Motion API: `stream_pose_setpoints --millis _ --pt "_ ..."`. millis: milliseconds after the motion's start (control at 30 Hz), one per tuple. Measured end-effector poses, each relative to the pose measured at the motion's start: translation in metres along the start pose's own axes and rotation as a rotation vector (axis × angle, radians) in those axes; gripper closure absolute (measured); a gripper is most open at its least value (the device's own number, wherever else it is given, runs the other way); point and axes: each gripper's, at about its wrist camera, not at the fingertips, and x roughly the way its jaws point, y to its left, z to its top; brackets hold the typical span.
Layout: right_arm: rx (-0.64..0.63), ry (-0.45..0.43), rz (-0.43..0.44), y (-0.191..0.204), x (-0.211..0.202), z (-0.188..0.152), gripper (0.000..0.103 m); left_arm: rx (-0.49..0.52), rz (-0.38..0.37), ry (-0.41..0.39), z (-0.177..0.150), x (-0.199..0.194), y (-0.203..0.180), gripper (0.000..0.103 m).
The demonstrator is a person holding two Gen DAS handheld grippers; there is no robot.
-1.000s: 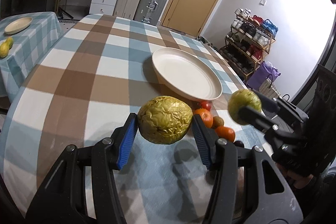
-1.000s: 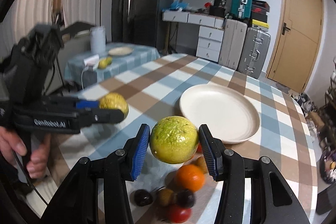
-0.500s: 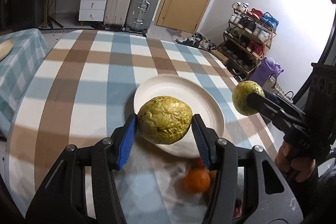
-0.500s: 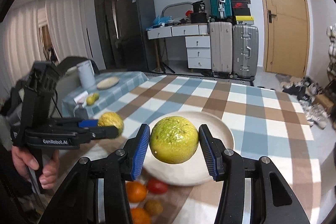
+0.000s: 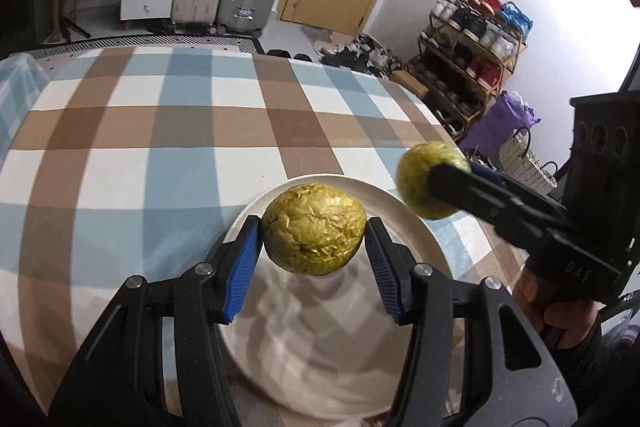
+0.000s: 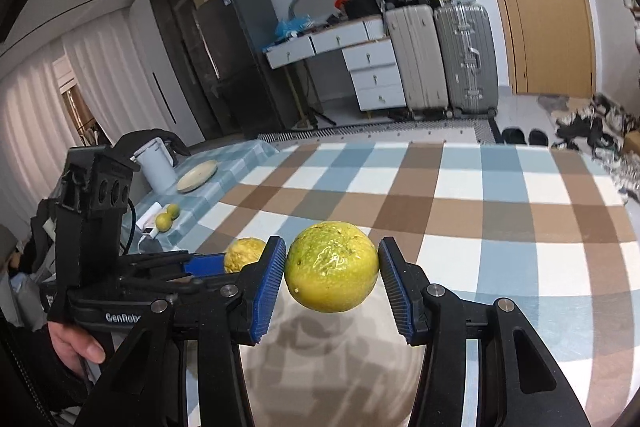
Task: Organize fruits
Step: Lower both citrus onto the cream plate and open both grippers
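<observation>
My left gripper (image 5: 314, 233) is shut on a wrinkled yellow-green fruit (image 5: 312, 223) and holds it in the air over the white plate (image 5: 434, 247). My right gripper (image 6: 332, 247) is shut on a smooth yellow-green fruit (image 6: 331, 273), above the near side of the same plate (image 6: 344, 367), which is blurred. In the left wrist view the right gripper's fruit (image 5: 416, 179) hangs at the plate's right edge. In the right wrist view the wrinkled fruit (image 6: 243, 254) shows just left of my fingers. A hand (image 6: 76, 345) grips the left tool.
The plate lies on a table with a blue, brown and white checked cloth (image 5: 160, 147). A lower side table at the left bears a small plate (image 6: 198, 175) and two yellow-green fruits (image 6: 166, 218). Suitcases (image 6: 440, 59) and a shoe rack (image 5: 472, 67) stand beyond the table.
Both grippers have travelled forward over the table with their fruits, from above the pile of small fruits to above the plate. The pile has dropped out of view.
</observation>
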Motion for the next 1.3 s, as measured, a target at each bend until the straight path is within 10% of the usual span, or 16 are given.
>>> stream_pose_setpoints --millis 833,967,1100,1300 --pt "0.095 0.144 0.008 -0.034 0.057 -0.016 0.051 0.005 0.004 0.020 0.003 0.033 0.000 0.052" --pt "0.096 0.101 -0.008 -0.029 0.038 -0.012 0.039 0.018 0.042 -0.022 -0.001 0.005 -0.006 0.050" --pt "0.091 0.009 -0.051 -0.018 -0.003 -0.010 0.015 0.008 0.091 -0.087 -0.015 -0.034 -0.014 0.020" --pt "0.062 -0.097 -0.069 0.005 -0.064 -0.019 0.001 0.028 0.141 -0.115 -0.043 -0.080 -0.036 0.016"
